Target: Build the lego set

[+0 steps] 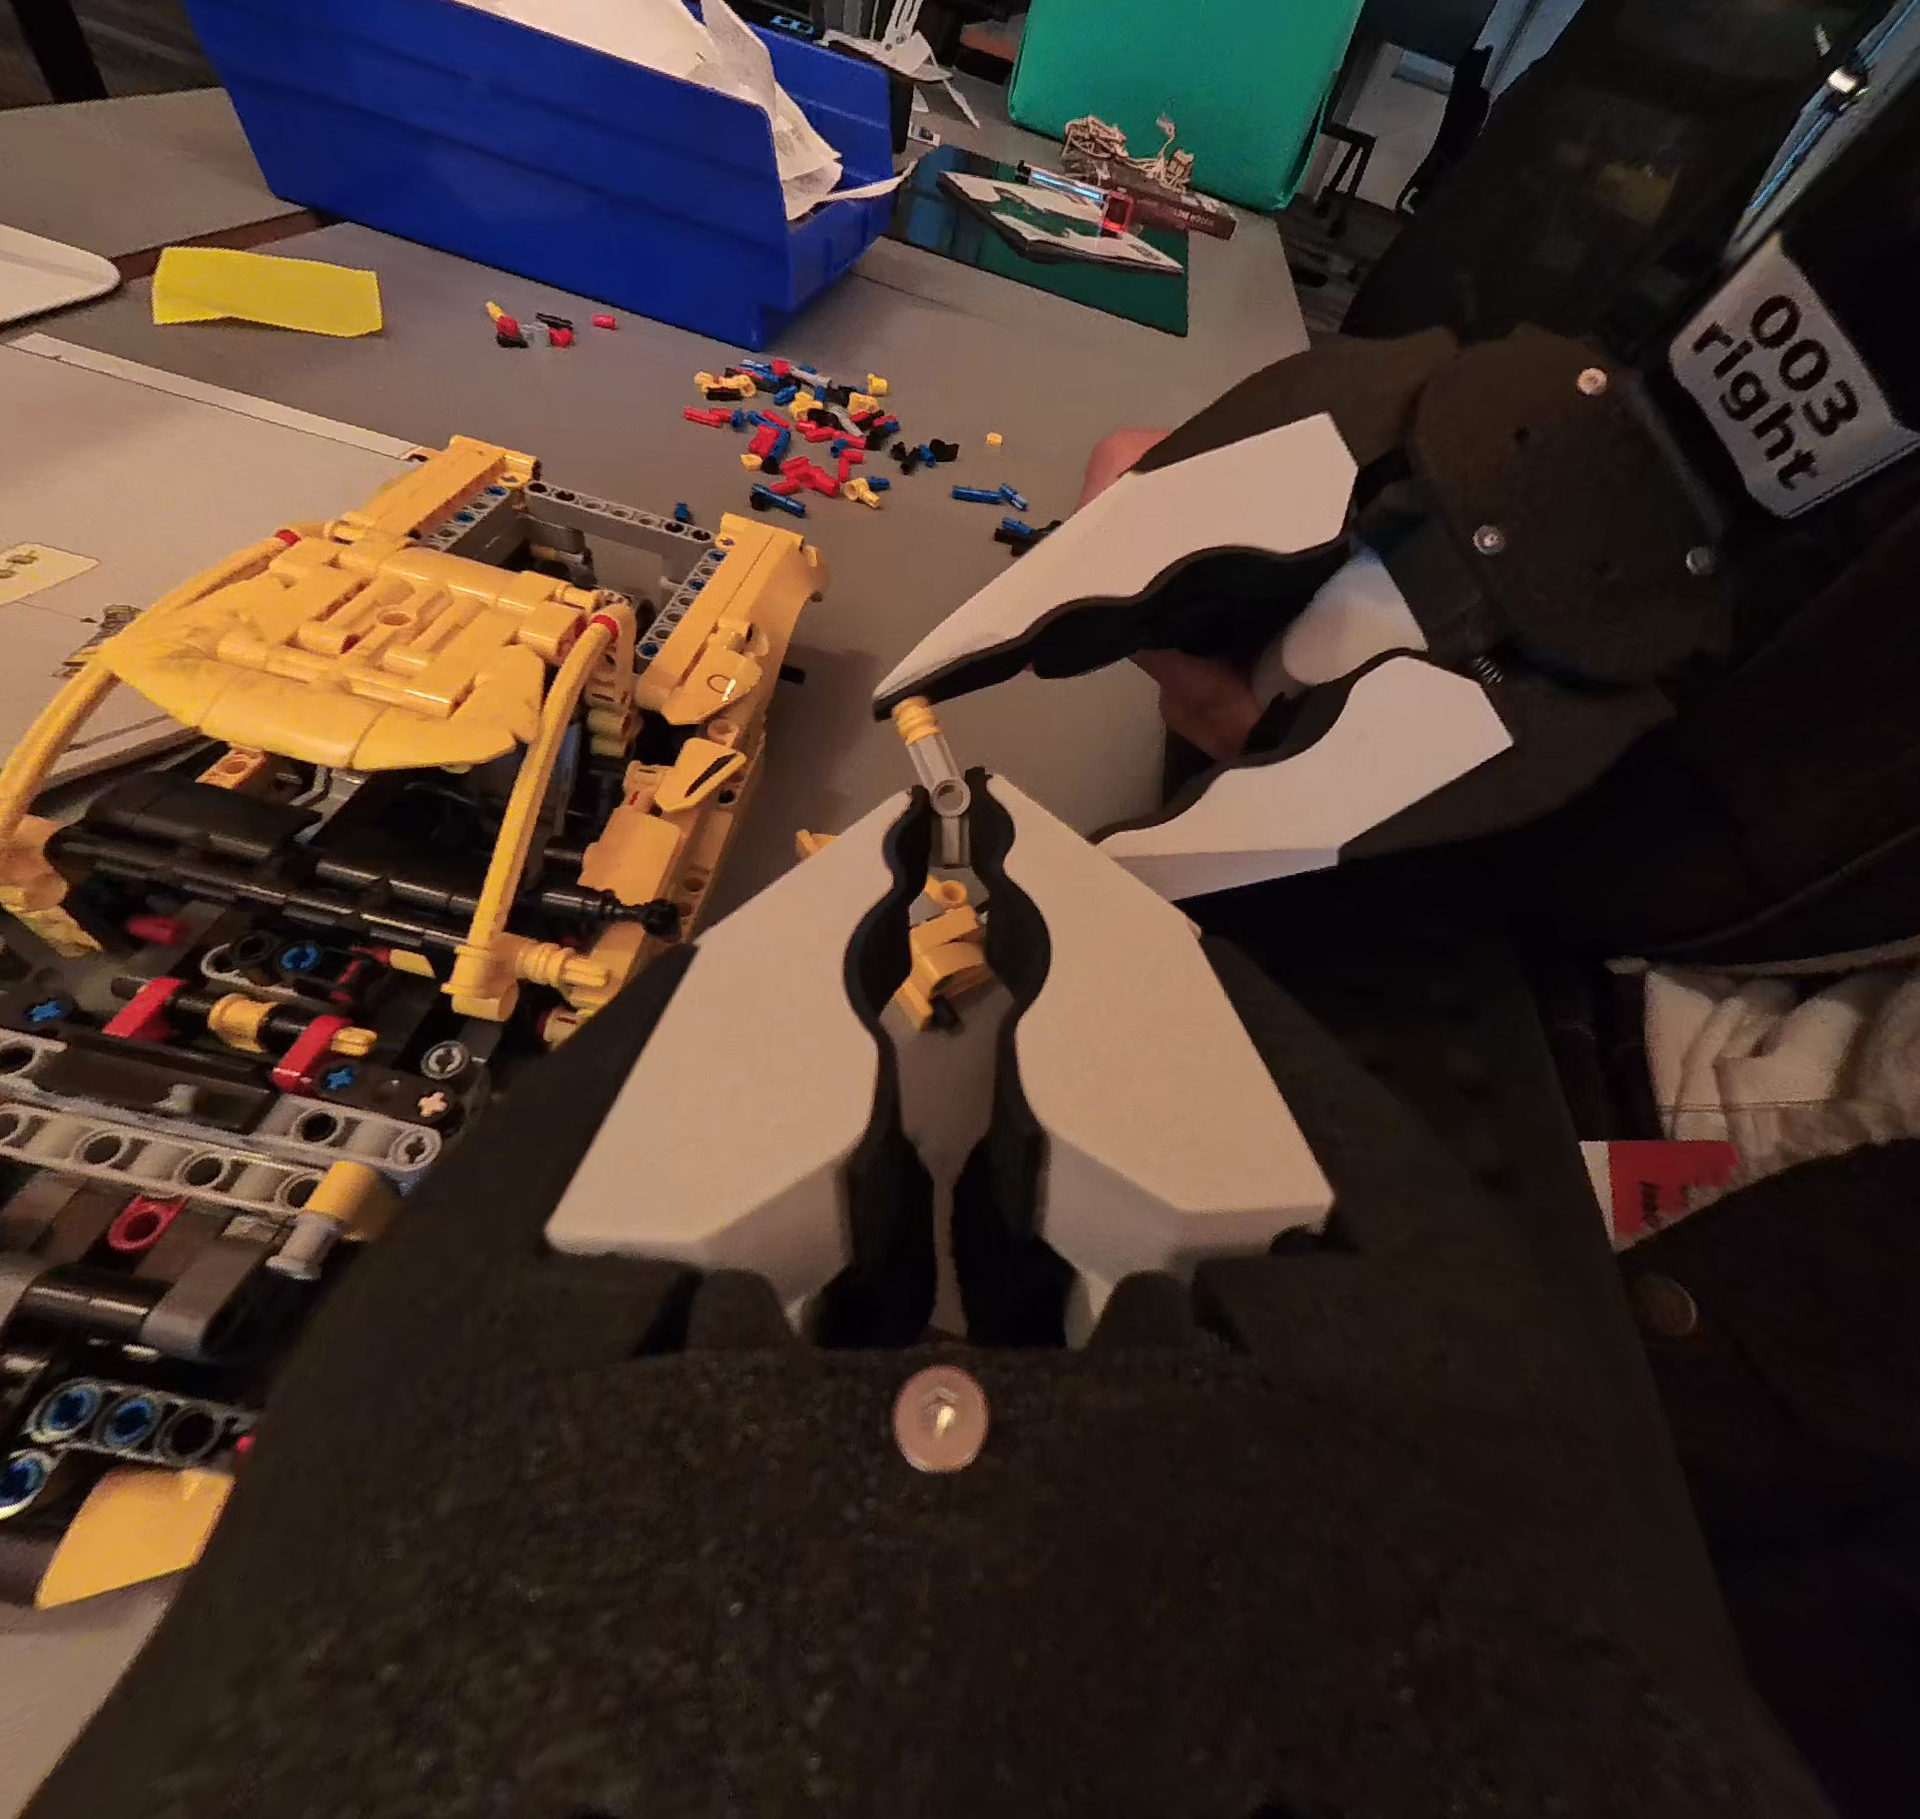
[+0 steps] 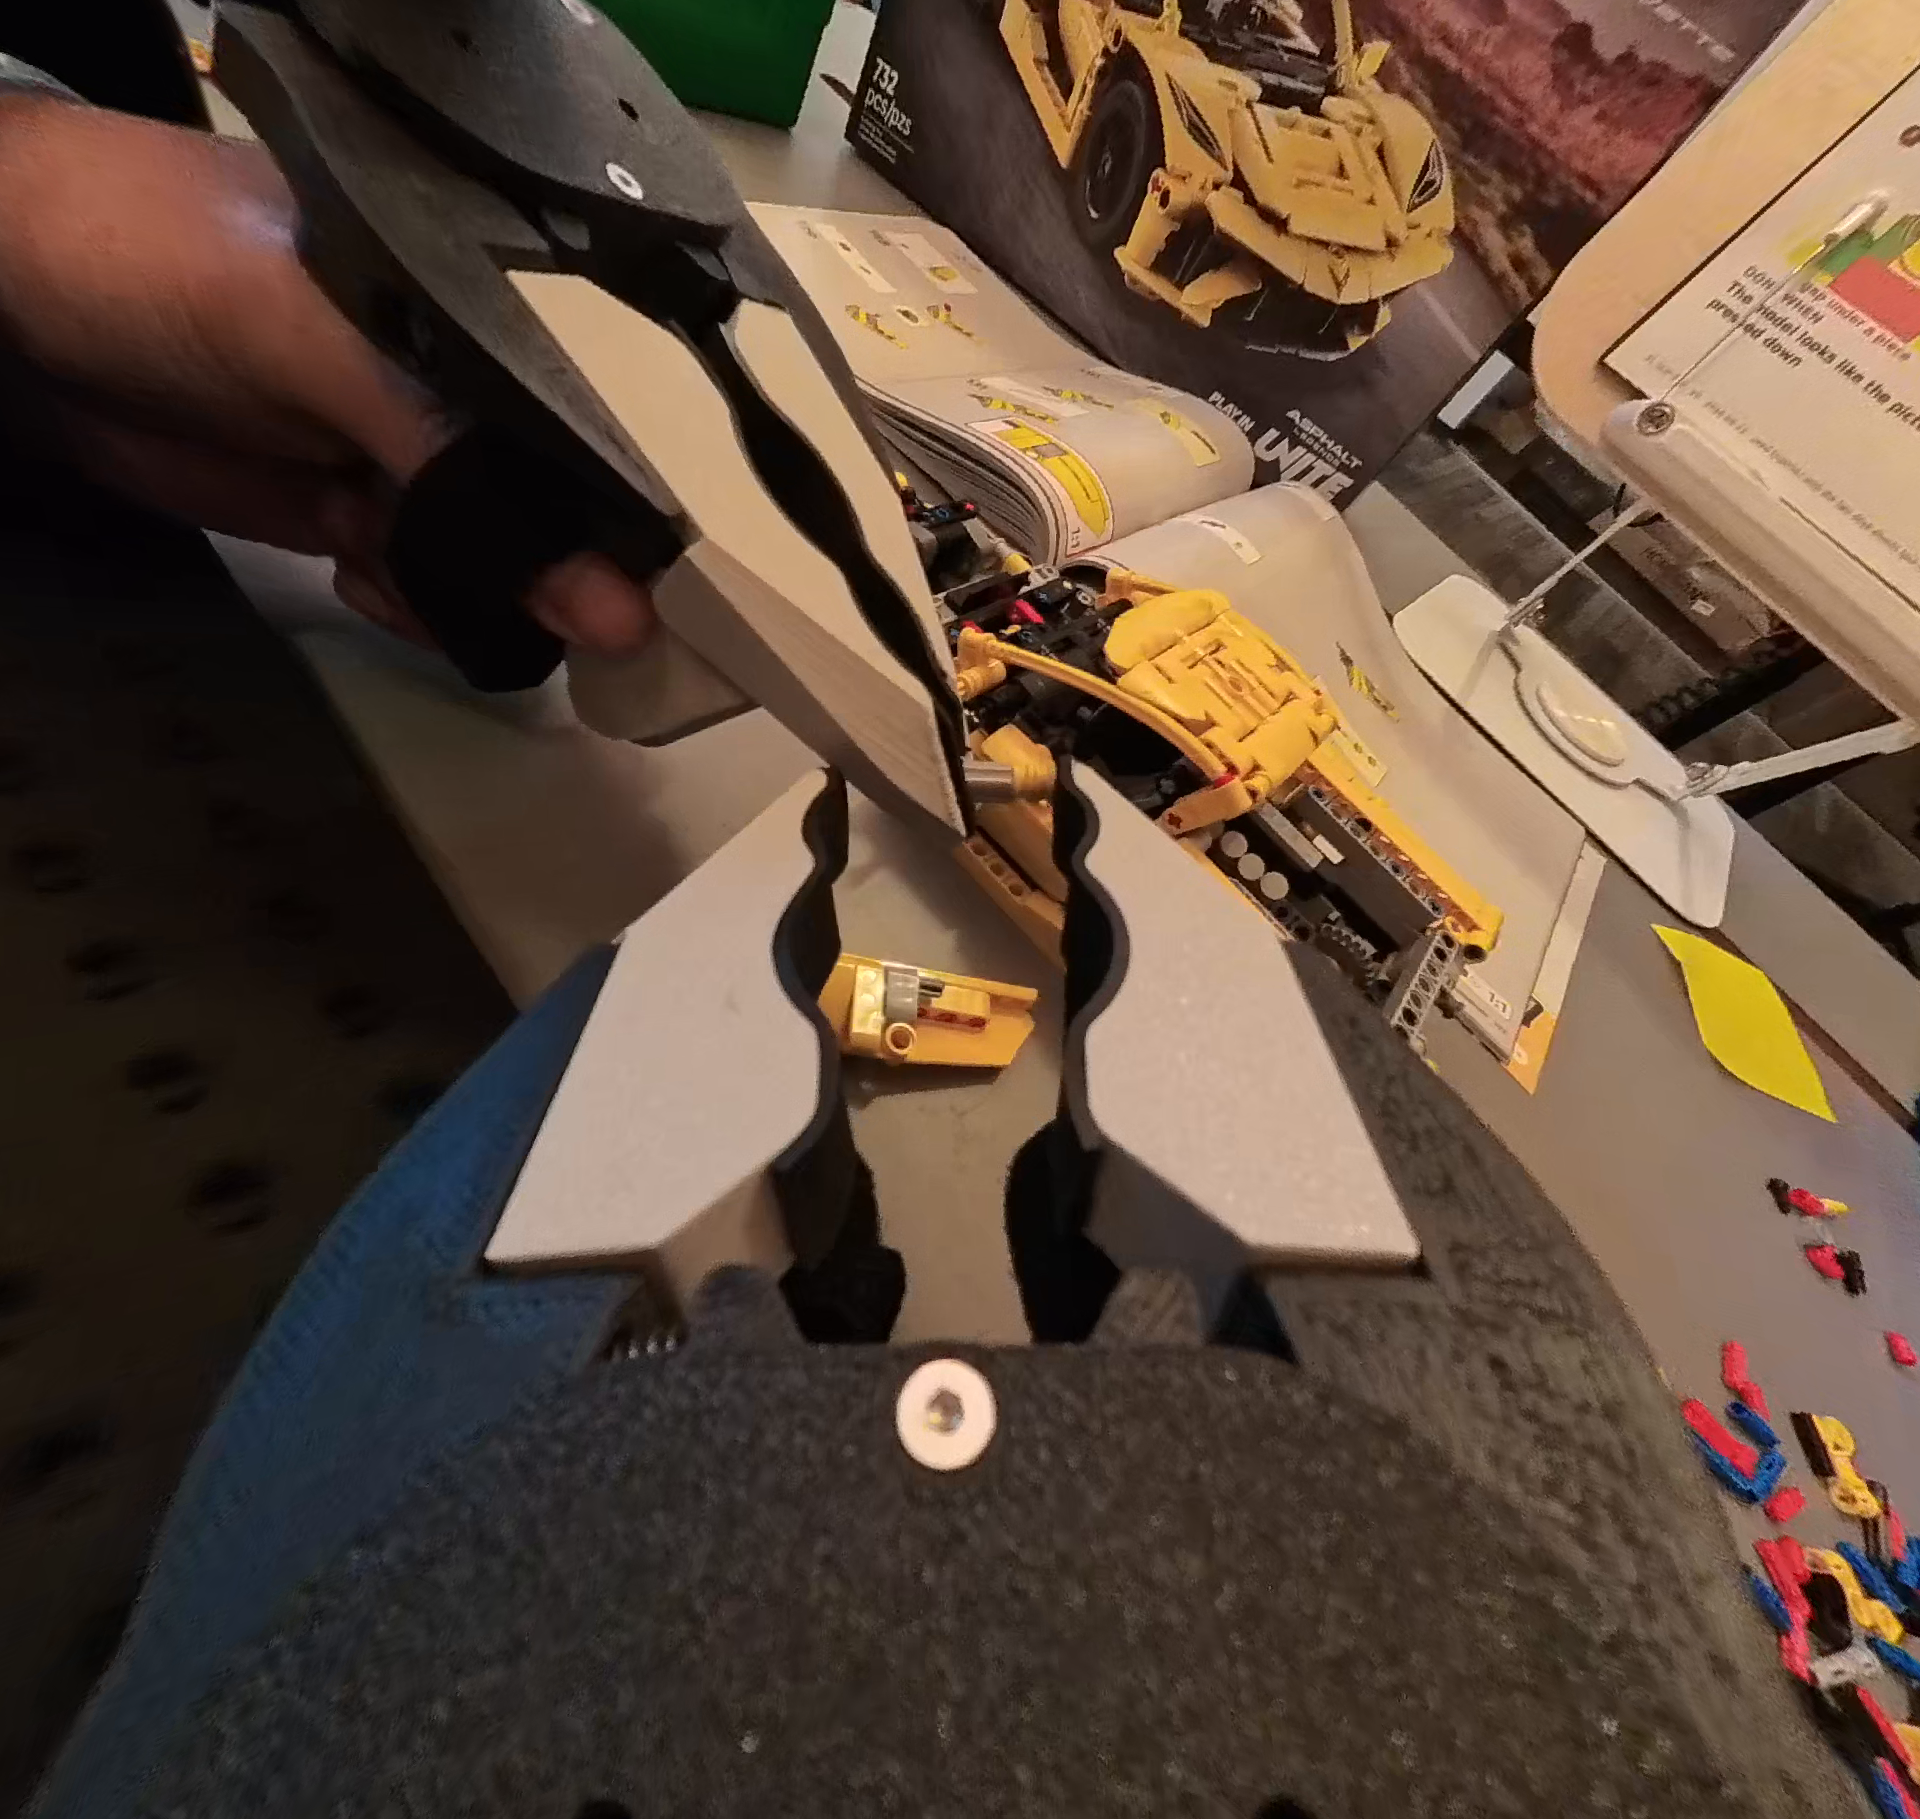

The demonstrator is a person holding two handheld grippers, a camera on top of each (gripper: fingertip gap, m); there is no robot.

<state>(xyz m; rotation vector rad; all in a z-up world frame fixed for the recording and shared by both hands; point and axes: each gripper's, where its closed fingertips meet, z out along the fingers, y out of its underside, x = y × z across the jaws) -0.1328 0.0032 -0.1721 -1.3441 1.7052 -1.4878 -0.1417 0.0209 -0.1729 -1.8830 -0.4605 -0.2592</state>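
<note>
The left gripper (image 1: 948,801) pinches a small grey-and-yellow piece (image 1: 935,772) at its fingertips; the right gripper (image 2: 948,782) gapes wide, empty, beside the yellow car (image 1: 395,668) on the desk (image 1: 1039,367).

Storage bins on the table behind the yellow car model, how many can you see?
2: a blue plastic bin stuffed with paper sheets at the far left, and a green bin at the far right. Others may sit outside the views.
</note>
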